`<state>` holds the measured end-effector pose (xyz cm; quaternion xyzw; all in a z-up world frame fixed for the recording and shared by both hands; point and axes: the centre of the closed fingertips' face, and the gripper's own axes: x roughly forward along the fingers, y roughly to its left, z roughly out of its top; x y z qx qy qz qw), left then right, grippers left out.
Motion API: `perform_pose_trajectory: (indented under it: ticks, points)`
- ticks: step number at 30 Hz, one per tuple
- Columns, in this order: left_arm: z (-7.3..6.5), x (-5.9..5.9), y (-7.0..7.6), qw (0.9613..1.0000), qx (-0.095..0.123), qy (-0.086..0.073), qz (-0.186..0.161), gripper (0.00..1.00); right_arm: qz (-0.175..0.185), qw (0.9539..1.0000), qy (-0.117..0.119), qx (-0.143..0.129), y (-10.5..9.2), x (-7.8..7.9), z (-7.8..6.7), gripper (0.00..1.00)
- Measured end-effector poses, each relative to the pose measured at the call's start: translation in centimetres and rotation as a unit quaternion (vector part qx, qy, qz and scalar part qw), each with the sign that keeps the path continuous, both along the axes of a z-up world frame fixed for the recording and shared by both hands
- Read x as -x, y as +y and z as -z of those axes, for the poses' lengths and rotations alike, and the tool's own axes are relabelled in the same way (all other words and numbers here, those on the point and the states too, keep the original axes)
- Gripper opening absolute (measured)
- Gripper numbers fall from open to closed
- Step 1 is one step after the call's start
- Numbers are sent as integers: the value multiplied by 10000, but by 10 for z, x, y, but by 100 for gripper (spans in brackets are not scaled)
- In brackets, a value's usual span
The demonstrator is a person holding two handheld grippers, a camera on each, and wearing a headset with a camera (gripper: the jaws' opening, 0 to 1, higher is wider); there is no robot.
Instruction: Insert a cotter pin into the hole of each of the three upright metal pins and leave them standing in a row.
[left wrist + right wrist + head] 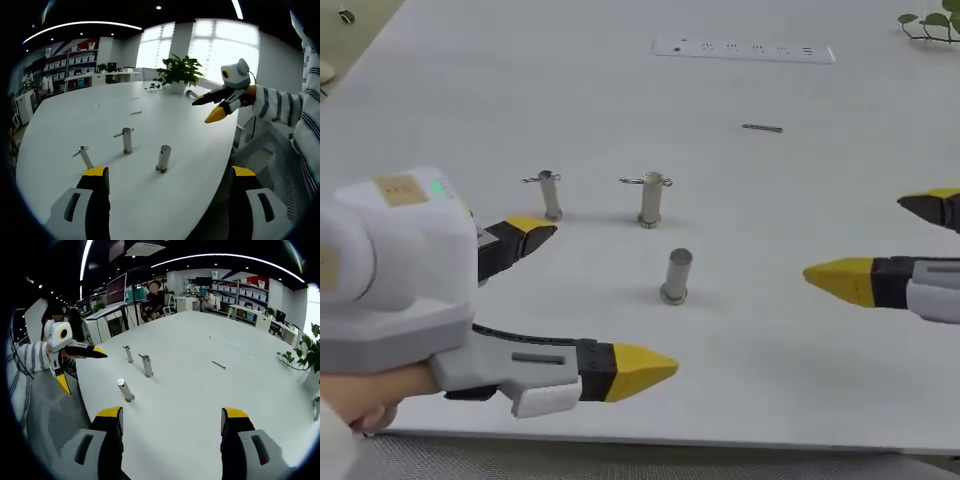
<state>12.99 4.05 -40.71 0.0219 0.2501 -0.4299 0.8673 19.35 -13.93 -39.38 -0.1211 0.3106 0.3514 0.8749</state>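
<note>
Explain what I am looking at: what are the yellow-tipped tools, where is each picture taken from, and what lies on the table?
No robot here: a person holds a two-jaw gripper in each hand. The head view comes from a headset camera looking down at the white table. The two round pictures come from cameras riding on the grippers, looking out between their own yellow-tipped jaws. The left gripper and the right gripper are both open and hold nothing. Three upright metal pins stand on the table: the far left pin and the middle pin each have a cotter pin through the top; the nearest pin has none. A thin loose piece, likely the last cotter pin, lies farther back, short of a power strip.
</note>
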Motion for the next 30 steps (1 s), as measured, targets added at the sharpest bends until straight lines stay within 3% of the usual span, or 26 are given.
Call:
perform_pose_trajectory:
  ticks: [3, 5, 7, 9, 13, 22, 24, 27, 28, 30]
  points:
    - [-5, 0, -2, 9997, 210, 60, -93, 99, -416, 9980, 46, 474, -5, -9, 2, 70]
    - [-5, -1, -1, 9997, 212, 39, -135, 99, -691, 9942, 32, 826, -9, -15, 4, 69]
    - [-5, -1, 1, 9996, 185, 8, -192, 99, -916, 9898, 160, 1081, -13, -19, 7, 67]
    - [-7, -3, 4, 9995, 142, -91, -263, 99, -1123, 9846, 374, 1288, -15, -21, 12, 64]
    - [-12, -2, 6, 9993, 167, -126, -326, 99, -1624, 9677, 480, 1867, -20, -32, 17, 64]
    - [-17, -2, 11, 9986, 220, -183, -439, 99, -2257, 9438, 392, 2383, -6, -77, 6, 63]
    - [-15, -2, 13, 9986, 189, -131, -469, 99, -2464, 9359, 349, 2492, 2, -78, 2, 64]
    - [-14, -1, 15, 9986, 157, -117, -487, 99, -2635, 9303, 385, 2521, 6, -89, 3, 63]
    - [-14, -1, 16, 9986, 159, -118, -497, 99, -2693, 9271, 447, 2567, 5, -93, 5, 62]
    - [-15, -1, 17, 9983, 173, -117, -536, 99, -2871, 9164, 474, 2747, 9, -94, 5, 58]
